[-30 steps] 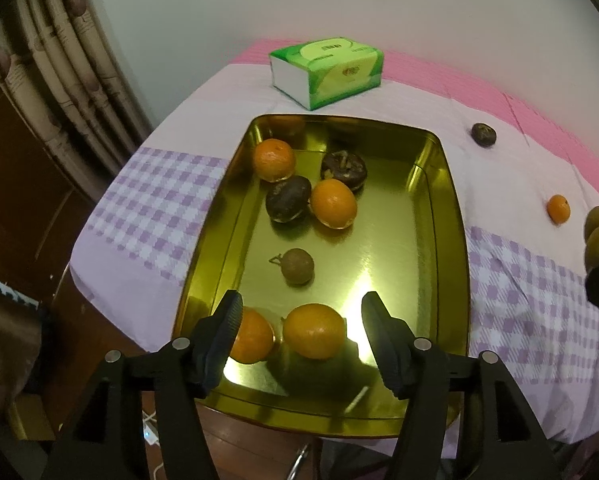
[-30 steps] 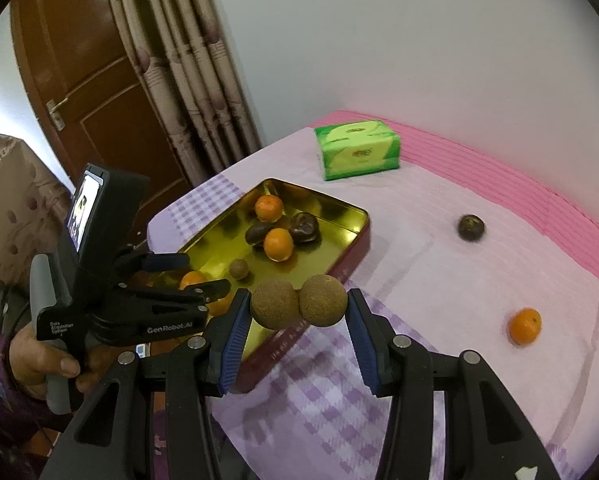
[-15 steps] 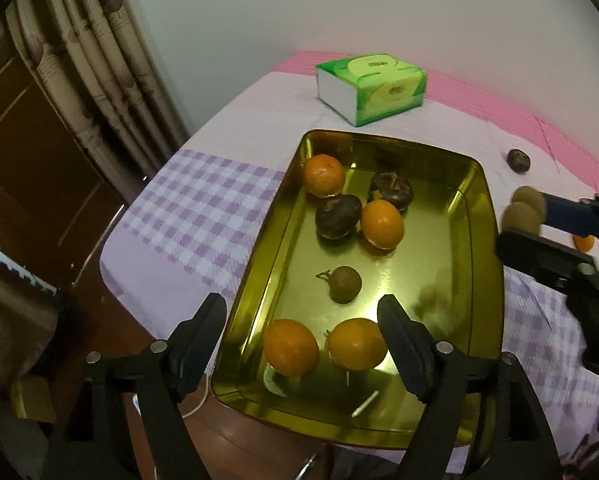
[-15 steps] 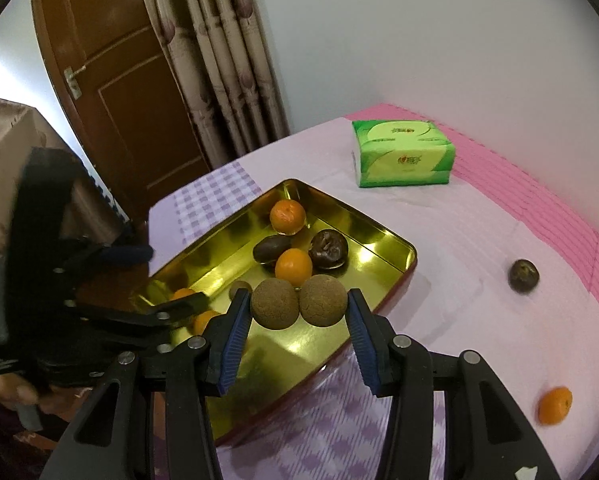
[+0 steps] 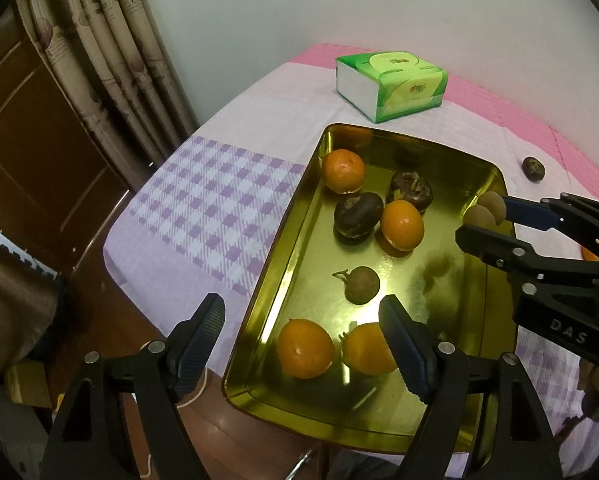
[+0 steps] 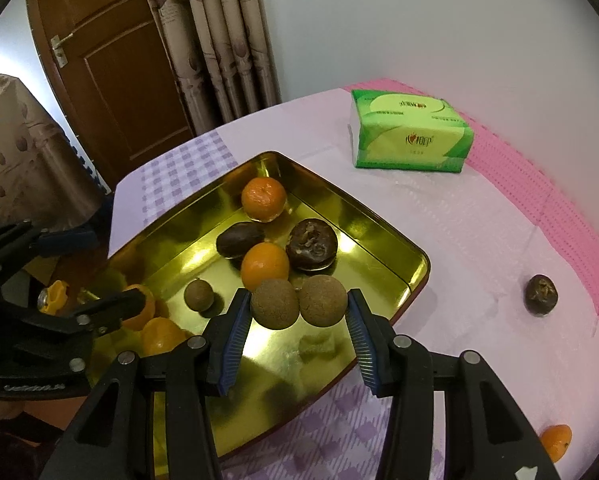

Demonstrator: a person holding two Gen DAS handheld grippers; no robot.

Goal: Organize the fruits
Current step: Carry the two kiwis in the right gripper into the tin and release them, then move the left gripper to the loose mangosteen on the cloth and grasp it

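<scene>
A counter draped in a lilac-checked and pink cloth (image 6: pixel 479 240) fills both views, with a brown door and beige curtains behind. Nearest in the right wrist view, the right claw (image 6: pixel 297 312) is clamped on two round brown rough-skinned fruits (image 6: pixel 299 302) set side by side between its blue pads, their pair axis running across the jaws. They hang over the near bare floor of the shiny gold rectangular metal tray (image 6: pixel 413 276), so the drop point lies straight below. The left claw (image 5: pixel 299 338) stands wide apart and holds nothing, poised over the tray's near corner above two oranges (image 5: pixel 305 348). Farther in lie a small brown fruit, two dark wrinkled ones and two more oranges. Only the right view shows a stray orange (image 6: pixel 555 440) on the cloth; both show a dark fruit (image 6: pixel 541 294) outside the tray, nearer the right hand. Beyond sits a green tissue pack (image 6: pixel 411 136).
</scene>
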